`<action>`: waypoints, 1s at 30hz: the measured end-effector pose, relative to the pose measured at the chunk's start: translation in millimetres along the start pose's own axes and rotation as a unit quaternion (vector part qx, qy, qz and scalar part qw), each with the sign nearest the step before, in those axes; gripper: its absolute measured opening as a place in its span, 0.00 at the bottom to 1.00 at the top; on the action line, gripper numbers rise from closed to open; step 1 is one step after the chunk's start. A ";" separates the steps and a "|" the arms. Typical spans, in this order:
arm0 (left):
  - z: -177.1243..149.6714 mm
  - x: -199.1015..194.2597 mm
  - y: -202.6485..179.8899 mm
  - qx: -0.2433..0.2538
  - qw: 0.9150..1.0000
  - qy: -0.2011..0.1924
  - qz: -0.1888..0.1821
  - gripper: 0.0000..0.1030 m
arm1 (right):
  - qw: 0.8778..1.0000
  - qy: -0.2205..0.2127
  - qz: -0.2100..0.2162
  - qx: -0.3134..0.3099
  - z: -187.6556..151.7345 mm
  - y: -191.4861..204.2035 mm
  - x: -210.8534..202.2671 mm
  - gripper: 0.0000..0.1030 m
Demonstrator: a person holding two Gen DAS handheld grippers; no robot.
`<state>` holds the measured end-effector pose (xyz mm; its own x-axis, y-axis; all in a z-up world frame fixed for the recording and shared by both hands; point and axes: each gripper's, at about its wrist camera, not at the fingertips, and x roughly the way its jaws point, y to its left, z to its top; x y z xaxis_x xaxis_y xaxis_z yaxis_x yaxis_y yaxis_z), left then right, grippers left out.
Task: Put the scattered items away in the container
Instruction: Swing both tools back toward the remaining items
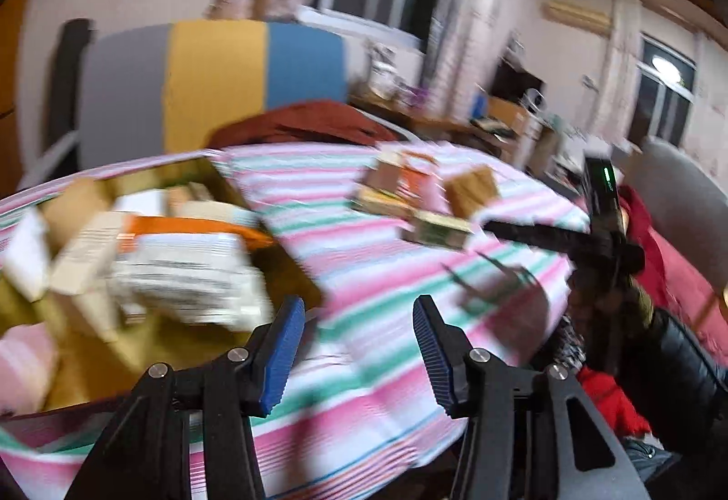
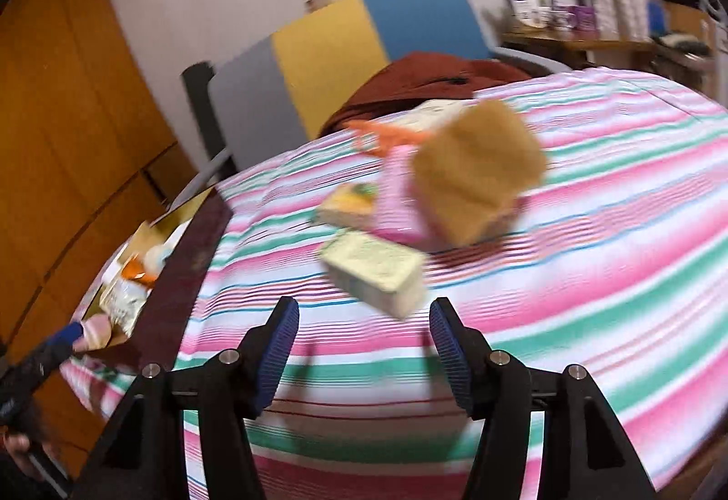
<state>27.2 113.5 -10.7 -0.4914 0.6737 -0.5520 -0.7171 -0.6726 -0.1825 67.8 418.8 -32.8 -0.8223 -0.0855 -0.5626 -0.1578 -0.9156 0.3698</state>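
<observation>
While blurred, ribbed blue gripper pads flank empty gap over striped cloth.

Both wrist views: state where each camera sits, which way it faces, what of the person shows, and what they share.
Left wrist: sits behind the open left tool, faces across the striped cloth; container at left; the right tool shows.
Right wrist: sits behind the open right tool, faces the small boxes; the left tool shows.
Shared: cloth, boxes, container, striped chair.
</observation>
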 end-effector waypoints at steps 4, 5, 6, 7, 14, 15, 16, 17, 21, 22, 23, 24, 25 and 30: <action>2.5 29.8 -28.9 0.024 0.999 0.031 -0.029 0.49 | 1.000 -0.022 0.003 -0.002 10.8 -5.2 -8.1 0.60; 4.9 35.9 -35.8 0.032 0.998 0.034 -0.033 0.49 | 1.000 -0.025 0.001 -0.002 13.1 -5.3 -6.4 0.60; 7.1 40.6 -40.9 0.040 0.998 0.036 -0.038 0.50 | 1.000 -0.027 -0.003 0.001 15.7 -7.1 -4.1 0.61; 10.4 46.6 -45.9 0.048 0.997 0.040 -0.043 0.54 | 1.000 -0.028 -0.006 0.005 16.7 -9.6 -2.3 0.66; 37.1 95.6 -61.2 0.052 0.994 0.068 -0.062 0.62 | 0.997 -0.033 -0.017 0.072 20.2 -43.5 7.2 0.80; 40.7 104.3 -63.0 0.050 0.994 0.071 -0.064 0.65 | 0.996 -0.033 -0.018 0.081 20.9 -49.5 8.0 0.81; 43.9 112.4 -64.8 0.049 0.994 0.072 -0.063 0.74 | 0.995 -0.035 -0.020 0.091 21.7 -55.0 9.3 0.81; 46.7 119.2 -66.8 0.050 0.994 0.072 -0.065 0.83 | 0.994 -0.038 -0.026 0.100 23.0 -60.9 9.9 0.82; 58.5 143.2 -73.1 0.055 0.993 0.076 -0.067 0.83 | 0.989 -0.055 -0.027 0.135 27.1 -82.1 9.7 0.83; 60.7 149.3 -74.0 0.054 0.993 0.079 -0.067 0.84 | 0.988 -0.057 -0.025 0.142 27.1 -86.6 10.5 0.83; 62.8 154.7 -75.2 0.053 0.993 0.080 -0.065 0.85 | 0.987 -0.058 -0.024 0.149 25.7 -91.8 12.4 0.84; 64.5 159.8 -77.0 0.054 0.994 0.079 -0.061 0.86 | 0.986 -0.059 -0.024 0.152 24.4 -95.0 13.8 0.84; 65.4 164.5 -79.4 0.058 0.994 0.077 -0.055 0.89 | 0.987 -0.066 -0.025 0.148 23.0 -95.6 14.4 0.84; 66.4 182.8 -87.0 0.079 0.993 0.077 -0.049 1.00 | 0.988 -0.079 -0.025 0.127 21.2 -93.4 17.6 0.88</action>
<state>-33.0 315.6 -41.7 -0.3424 0.6710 -0.6577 -0.8324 -0.5412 -0.1189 56.5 511.2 -61.5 -0.8817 0.0380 -0.4703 -0.3161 -0.7875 0.5291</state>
